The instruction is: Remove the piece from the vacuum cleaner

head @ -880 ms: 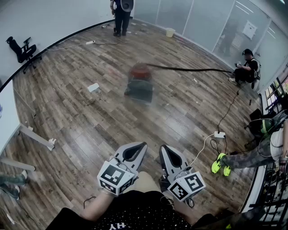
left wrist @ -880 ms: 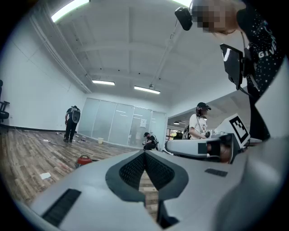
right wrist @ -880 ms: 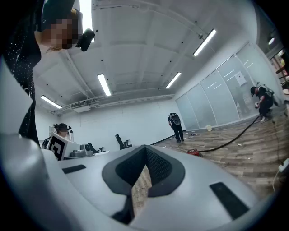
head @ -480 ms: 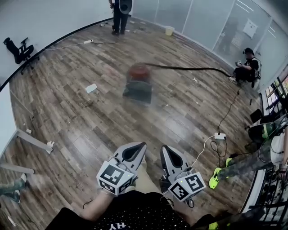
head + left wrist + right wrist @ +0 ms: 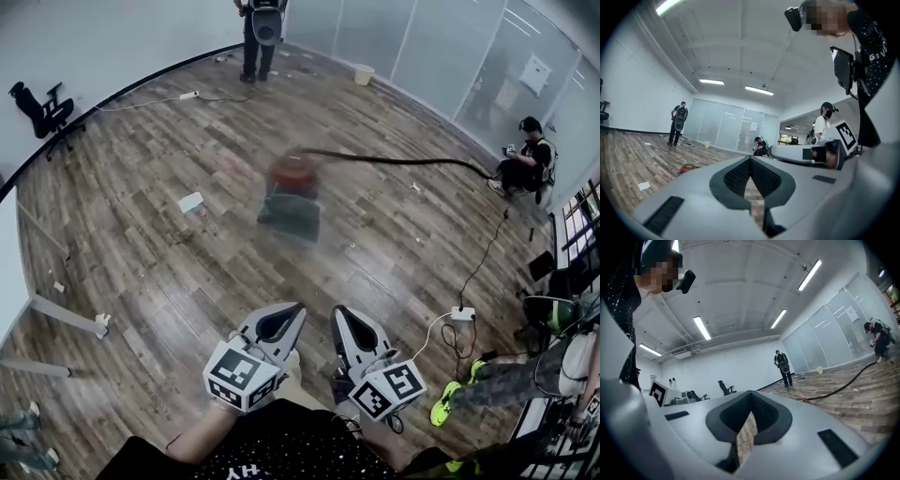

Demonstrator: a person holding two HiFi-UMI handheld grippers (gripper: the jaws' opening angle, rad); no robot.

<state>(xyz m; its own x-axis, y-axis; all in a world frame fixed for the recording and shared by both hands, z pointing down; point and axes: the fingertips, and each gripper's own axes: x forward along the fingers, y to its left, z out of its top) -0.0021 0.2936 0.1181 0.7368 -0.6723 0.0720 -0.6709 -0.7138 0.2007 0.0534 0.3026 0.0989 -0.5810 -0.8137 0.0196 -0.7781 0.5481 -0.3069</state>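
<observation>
A red and dark vacuum cleaner (image 5: pixel 292 194) stands on the wooden floor some way ahead, blurred in the head view. Its long black hose (image 5: pixel 394 158) runs off to the right toward a crouching person (image 5: pixel 527 155). The cleaner's red top (image 5: pixel 687 167) shows small past the left gripper's jaws, and the hose (image 5: pixel 843 386) shows in the right gripper view. My left gripper (image 5: pixel 292 311) and right gripper (image 5: pixel 339 313) are held close to my body, side by side, both shut with nothing between the jaws and far from the cleaner.
A white paper (image 5: pixel 191 202) lies on the floor left of the cleaner. A power strip (image 5: pixel 461 313) with a white cable lies at the right, near a seated person's green shoes (image 5: pixel 441 409). An office chair (image 5: pixel 39 105) stands far left; a person (image 5: pixel 260 28) stands at the back.
The view has shifted slightly, so the cleaner and floor sit a little lower in the picture. Both grippers stay shut in the same place near my body.
</observation>
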